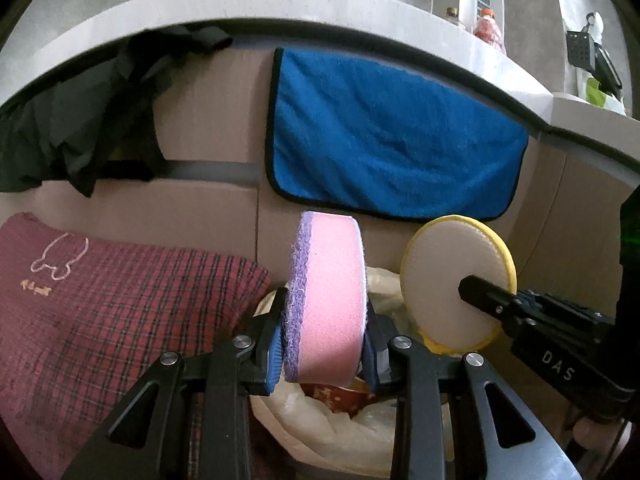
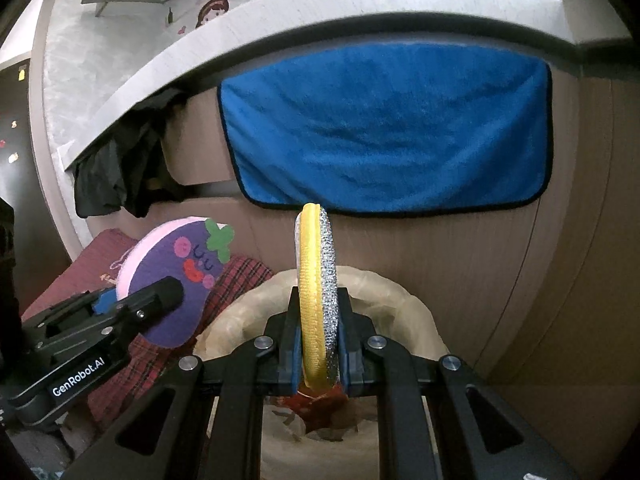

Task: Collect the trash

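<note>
- The pink sponge (image 1: 326, 300) stands on edge, its long axis upright and its purple scouring face turned to the left of the left wrist view.
- The left gripper (image 1: 324, 344) clamps it by its 2 flat faces, jaws about half apart.
- The yellow round pad (image 2: 316, 300) also stands upright, edge toward the camera.
- The right gripper (image 2: 318, 344) pinches it, jaws nearly closed.
- Both sit just above the open trash bag (image 2: 400, 300), in front of the blue towel (image 1: 392, 136).
</note>
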{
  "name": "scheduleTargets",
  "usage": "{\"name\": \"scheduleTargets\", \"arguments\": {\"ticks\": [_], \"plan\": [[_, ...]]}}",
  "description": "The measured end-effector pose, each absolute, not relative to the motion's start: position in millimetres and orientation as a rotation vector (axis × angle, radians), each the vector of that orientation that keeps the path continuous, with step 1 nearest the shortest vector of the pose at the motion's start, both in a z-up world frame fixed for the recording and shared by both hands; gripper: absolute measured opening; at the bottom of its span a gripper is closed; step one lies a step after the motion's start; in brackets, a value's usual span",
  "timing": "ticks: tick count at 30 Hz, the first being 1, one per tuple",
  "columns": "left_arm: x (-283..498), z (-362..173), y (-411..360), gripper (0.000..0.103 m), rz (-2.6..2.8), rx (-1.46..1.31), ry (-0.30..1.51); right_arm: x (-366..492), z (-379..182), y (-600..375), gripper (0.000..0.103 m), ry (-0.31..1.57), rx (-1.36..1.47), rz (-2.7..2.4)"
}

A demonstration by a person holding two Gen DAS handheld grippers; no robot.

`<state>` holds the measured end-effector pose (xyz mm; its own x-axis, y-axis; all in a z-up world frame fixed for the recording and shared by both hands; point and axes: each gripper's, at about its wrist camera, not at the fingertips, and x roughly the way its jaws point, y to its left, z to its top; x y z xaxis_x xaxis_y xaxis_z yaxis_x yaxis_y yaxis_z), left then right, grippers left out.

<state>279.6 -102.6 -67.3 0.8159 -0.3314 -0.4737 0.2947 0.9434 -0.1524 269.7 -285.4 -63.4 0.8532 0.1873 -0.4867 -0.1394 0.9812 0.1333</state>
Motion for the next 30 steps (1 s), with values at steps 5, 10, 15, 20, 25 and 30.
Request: {"name": "scheduleTargets", "arguments": {"ticks": [5, 10, 15, 20, 25, 30], "plan": [[288, -73, -104, 0.043, -0.379, -0.084, 0.530, 274, -72, -294, 0.018, 0.538, 0.138, 0.173], [289, -72, -96, 0.053, -0.353, -0.094, 0.542, 270, -76, -297, 0.032, 0.548, 0.147, 0.158], [273, -64, -84, 0.054, -0.321, -0.087, 0.553, 258, -72, -296, 0.032, 0.552, 0.148, 0.156], [239, -48, -63, 0.055, -0.261, -0.090, 0.568, 230, -58, -284, 0.034, 0.529, 0.137, 0.175], [187, -23, -40, 0.055, -0.226, -0.079, 0.518, 188, -41, -261, 0.041, 0.518, 0.100, 0.205], [133, -4, -19, 0.055, -0.167, -0.061, 0.500, 139, -27, -237, 0.046, 0.510, 0.047, 0.242]]}}
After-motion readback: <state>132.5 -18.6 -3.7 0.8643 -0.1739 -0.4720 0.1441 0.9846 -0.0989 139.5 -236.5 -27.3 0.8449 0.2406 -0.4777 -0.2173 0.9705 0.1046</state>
